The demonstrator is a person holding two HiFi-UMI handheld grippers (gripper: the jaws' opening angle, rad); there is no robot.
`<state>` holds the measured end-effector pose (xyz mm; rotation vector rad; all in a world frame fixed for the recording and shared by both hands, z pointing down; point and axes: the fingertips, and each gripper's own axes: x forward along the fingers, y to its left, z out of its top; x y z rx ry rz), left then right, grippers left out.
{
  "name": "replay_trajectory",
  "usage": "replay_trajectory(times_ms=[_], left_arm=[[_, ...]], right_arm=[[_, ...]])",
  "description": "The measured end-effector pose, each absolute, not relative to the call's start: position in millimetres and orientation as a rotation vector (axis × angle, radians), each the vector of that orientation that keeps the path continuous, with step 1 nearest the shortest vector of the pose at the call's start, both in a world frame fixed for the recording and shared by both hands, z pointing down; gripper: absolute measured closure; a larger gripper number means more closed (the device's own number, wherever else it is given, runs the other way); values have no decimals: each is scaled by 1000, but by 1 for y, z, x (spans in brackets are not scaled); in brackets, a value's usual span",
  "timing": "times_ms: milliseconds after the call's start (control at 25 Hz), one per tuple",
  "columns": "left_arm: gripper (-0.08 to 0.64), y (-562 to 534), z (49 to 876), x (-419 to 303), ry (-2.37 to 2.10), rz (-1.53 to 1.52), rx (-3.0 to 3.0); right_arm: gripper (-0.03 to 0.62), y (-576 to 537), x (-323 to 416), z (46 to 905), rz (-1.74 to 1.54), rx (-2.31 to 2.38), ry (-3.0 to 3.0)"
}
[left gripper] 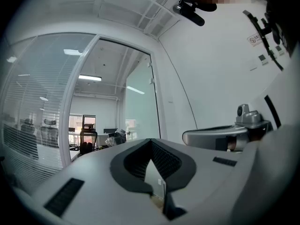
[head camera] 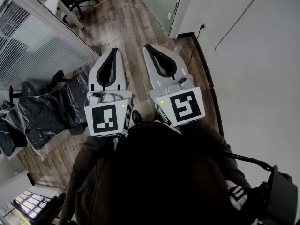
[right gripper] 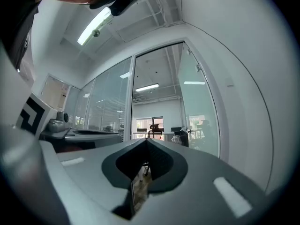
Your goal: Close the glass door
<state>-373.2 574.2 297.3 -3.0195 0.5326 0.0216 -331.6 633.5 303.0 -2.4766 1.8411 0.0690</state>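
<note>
The glass door [head camera: 160, 1] is a frosted, greenish pane standing swung open ahead of me, beside the white wall. It shows in the left gripper view as the glass door [left gripper: 140, 108] right of the doorway, and in the right gripper view as the glass door [right gripper: 200, 114]. My left gripper [head camera: 114, 50] and right gripper [head camera: 146, 47] are held side by side over the wooden floor, pointing at the doorway and well short of the door. Both are shut with nothing between the jaws, as the left gripper [left gripper: 150, 140] and right gripper [right gripper: 145, 140] show in their own views.
A glass partition with blinds [head camera: 33, 41] runs along the left. Plastic-wrapped office chairs [head camera: 44, 109] stand by it. A white wall [head camera: 253, 55] with a cable and a socket [head camera: 202, 26] bounds the right. Beyond the doorway are desks and chairs [right gripper: 157, 128].
</note>
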Motion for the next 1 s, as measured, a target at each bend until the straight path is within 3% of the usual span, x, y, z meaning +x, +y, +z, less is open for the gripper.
replay_trajectory(times_ms=[480,1000], left_arm=[[563,563,320,-348,594,-60,-3019],[563,383,349,-251,747,-41,-3062]], right_arm=[[591,622,-299,316,59,-2417,1843],[589,450,-198,341,24,-2374,1937]])
